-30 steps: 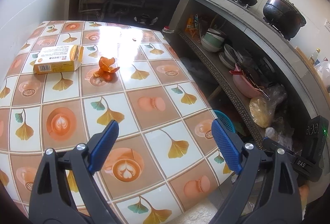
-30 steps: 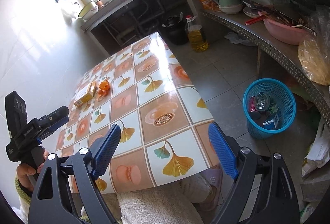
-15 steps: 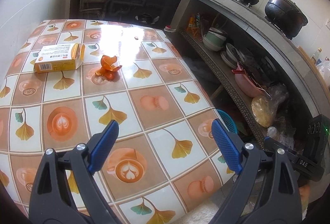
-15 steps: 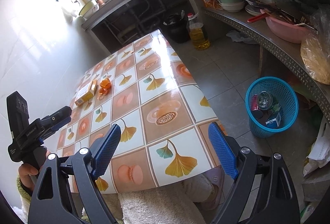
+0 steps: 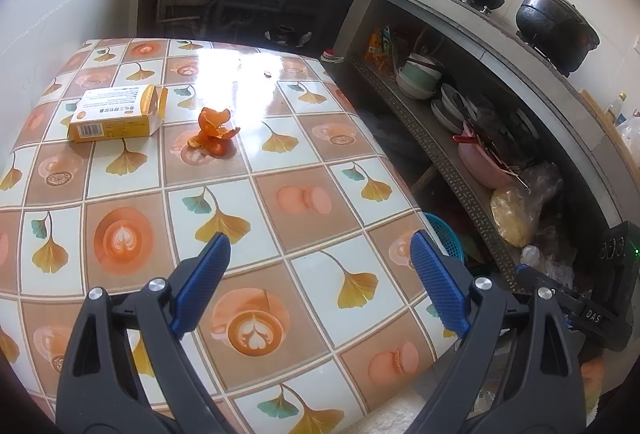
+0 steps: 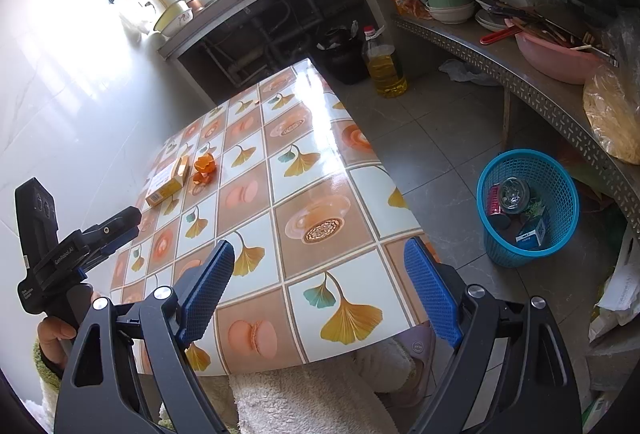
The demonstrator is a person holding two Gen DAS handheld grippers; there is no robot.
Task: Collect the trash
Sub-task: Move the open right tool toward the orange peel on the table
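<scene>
A yellow cardboard box (image 5: 116,113) and curled orange peel (image 5: 214,132) lie on the far left of the patterned table (image 5: 240,218); in the right wrist view the box (image 6: 168,181) and peel (image 6: 204,167) are small and far off. My left gripper (image 5: 318,266) hovers open over the near table, empty. My right gripper (image 6: 318,274) stands open over the table's near edge, nothing between its blue pads. A blue mesh bin (image 6: 528,208) on the floor to the right holds cans and a small carton. The left gripper (image 6: 116,230) shows from the side at the left.
A metal shelf (image 6: 520,82) on the right carries bowls, plates and a pink basin (image 6: 556,58). An oil bottle (image 6: 384,68) stands on the floor beyond the table. White wall runs along the left. A fluffy white cloth (image 6: 304,390) lies below the table's near edge.
</scene>
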